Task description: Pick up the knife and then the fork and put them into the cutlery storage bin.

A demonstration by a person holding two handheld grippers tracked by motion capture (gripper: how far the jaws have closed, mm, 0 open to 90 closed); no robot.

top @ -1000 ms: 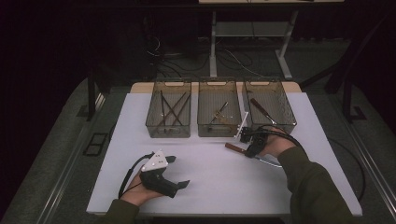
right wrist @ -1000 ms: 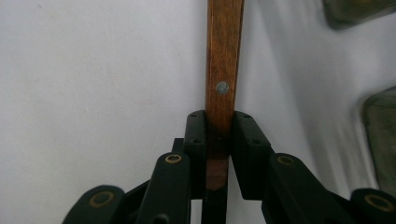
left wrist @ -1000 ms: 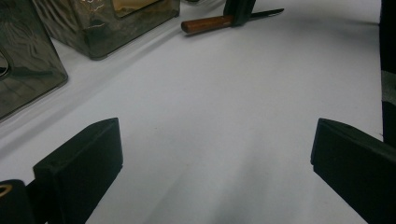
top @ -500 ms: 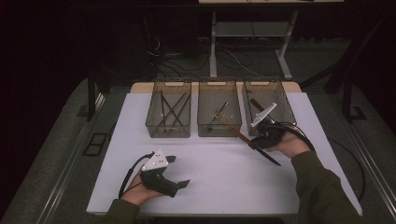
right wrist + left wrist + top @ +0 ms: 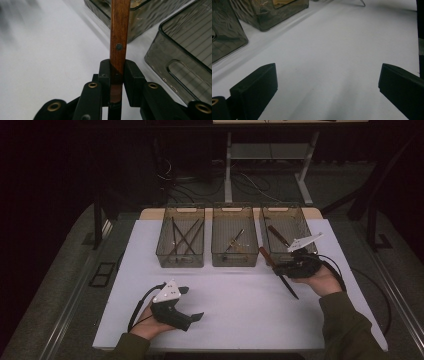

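- White table (image 5: pixel 240 310) first: three clear bins sit in a row along its far side.
- Left bin (image 5: pixel 181 242) holds several long dark sticks or utensils, crossed; too small to name.
- Middle bin (image 5: pixel 234 241) holds one pale utensil lying slantwise.
- Right bin (image 5: pixel 286 234) already has one brown-handled knife inside.
- Knife (image 5: pixel 280 270) in play: lifted just in front of the right bin, blade pointing back toward the person.
- Looks stiff and light, with a smooth wooden handle (image 5: pixel 119 37); gripping near the rivet seems sound, though a long blade may swing.
- Right gripper (image 5: pixel 117 72) is clamped narrow on that handle.
- Left gripper (image 5: pixel 324 82) rests on the table, jaws wide, nothing between.
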